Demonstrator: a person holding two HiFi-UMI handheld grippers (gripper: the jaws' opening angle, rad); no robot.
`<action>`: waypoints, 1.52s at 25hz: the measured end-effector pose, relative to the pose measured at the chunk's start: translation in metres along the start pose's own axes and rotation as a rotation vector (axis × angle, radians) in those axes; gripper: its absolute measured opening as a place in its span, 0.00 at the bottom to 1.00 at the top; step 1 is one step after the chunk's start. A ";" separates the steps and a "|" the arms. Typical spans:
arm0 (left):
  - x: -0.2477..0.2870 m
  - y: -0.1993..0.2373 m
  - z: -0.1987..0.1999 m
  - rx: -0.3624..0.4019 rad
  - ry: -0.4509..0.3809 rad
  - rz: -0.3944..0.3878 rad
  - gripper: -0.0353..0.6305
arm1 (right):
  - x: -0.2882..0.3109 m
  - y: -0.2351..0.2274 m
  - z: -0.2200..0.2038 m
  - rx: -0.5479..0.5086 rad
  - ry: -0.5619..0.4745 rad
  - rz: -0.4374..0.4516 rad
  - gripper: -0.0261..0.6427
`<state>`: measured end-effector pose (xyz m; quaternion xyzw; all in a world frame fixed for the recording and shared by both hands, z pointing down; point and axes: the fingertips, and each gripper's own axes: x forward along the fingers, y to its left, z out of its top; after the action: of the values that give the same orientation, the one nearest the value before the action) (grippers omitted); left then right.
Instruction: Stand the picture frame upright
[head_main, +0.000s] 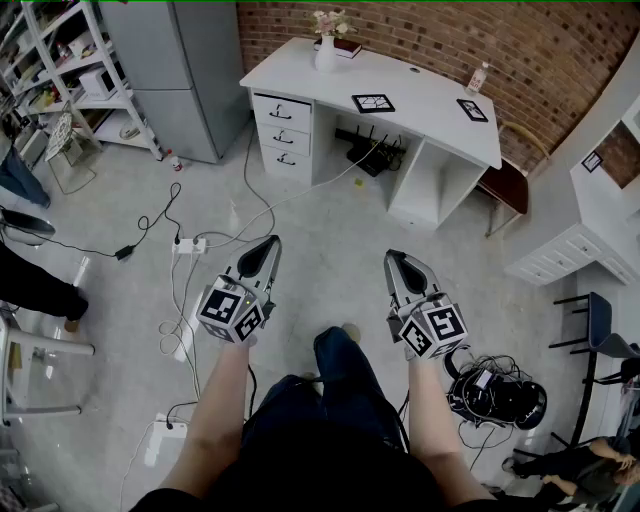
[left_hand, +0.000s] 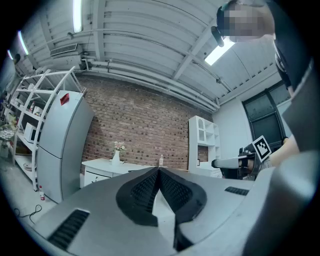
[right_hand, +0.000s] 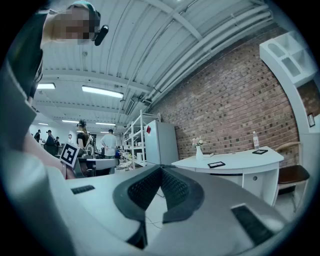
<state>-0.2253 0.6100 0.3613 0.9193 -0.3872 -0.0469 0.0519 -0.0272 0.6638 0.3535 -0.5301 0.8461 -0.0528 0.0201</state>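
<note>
While picture frame (head_main: 373, 103) lies flat, white desk (head_main: 425, 105)

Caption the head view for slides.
Both shut, left gripper and right gripper face a white desk bearing a flat picture frame.

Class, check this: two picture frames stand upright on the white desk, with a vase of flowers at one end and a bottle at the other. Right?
No. The head view shows the left picture frame and the right picture frame lying flat on the white desk. The vase of flowers and bottle stand as stated.
</note>
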 end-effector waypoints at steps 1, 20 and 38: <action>0.004 0.003 0.000 -0.003 0.000 0.004 0.06 | 0.004 -0.003 0.000 0.004 -0.002 0.000 0.04; 0.090 0.059 -0.013 -0.028 0.038 0.063 0.06 | 0.092 -0.080 -0.005 0.021 0.031 0.041 0.04; 0.237 0.099 -0.002 -0.034 0.010 0.097 0.06 | 0.180 -0.208 0.013 0.030 0.016 0.049 0.04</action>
<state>-0.1299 0.3717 0.3656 0.8987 -0.4303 -0.0463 0.0718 0.0816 0.4109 0.3673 -0.5083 0.8581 -0.0692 0.0224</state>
